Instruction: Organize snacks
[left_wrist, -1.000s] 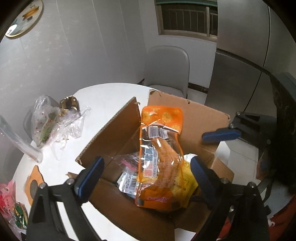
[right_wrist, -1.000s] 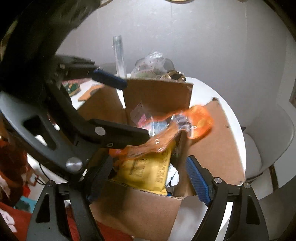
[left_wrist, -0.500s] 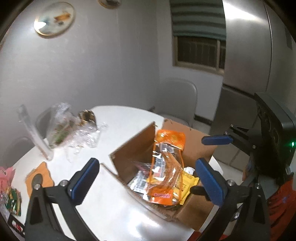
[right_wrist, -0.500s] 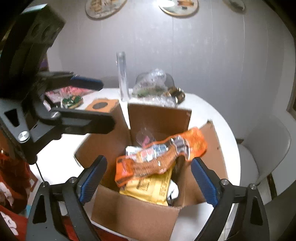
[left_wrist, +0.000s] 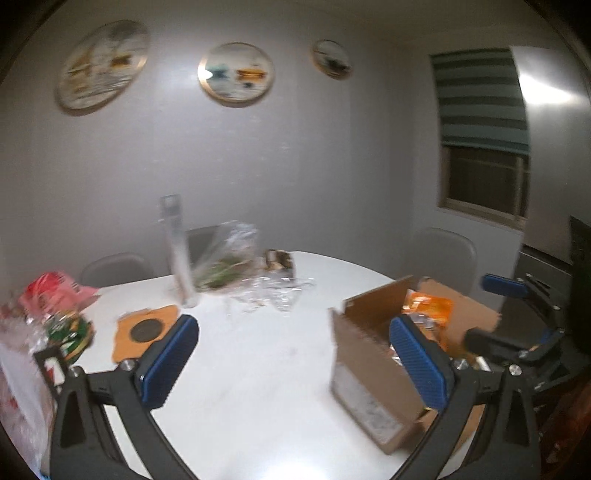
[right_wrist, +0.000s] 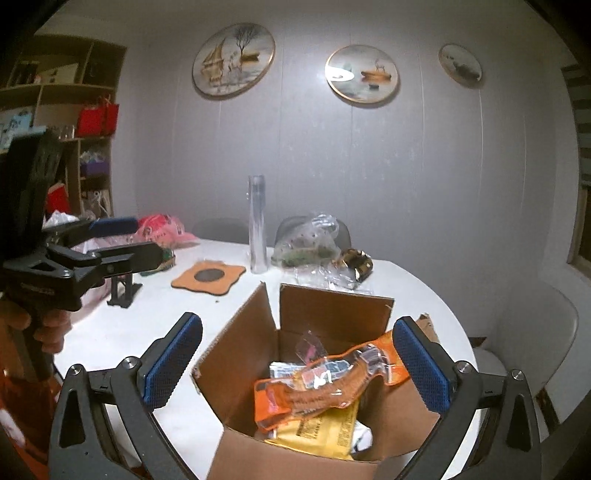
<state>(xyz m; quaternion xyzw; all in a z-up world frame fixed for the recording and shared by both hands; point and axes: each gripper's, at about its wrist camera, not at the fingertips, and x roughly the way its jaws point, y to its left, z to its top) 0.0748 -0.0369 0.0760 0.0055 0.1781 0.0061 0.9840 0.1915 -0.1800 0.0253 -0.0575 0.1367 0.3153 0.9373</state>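
The open brown cardboard box (right_wrist: 332, 373) sits on the white round counter (right_wrist: 147, 325) at its near edge, flaps up. Inside it an orange and clear plastic snack packet (right_wrist: 325, 384) lies on top of a yellow snack bag (right_wrist: 317, 432) and other wrappers. The right gripper (right_wrist: 295, 365) hangs just above the box with its blue-padded jaws wide apart, having just been opening, nothing between them. The left gripper (left_wrist: 295, 362) stands apart too, empty, over bare counter left of the box (left_wrist: 373, 369). Farther back stand a tall clear tube (right_wrist: 258, 225), a clear plastic bag of greens (right_wrist: 306, 243), an orange scalloped coaster (right_wrist: 208, 277) and a pink snack bag (right_wrist: 162, 230)
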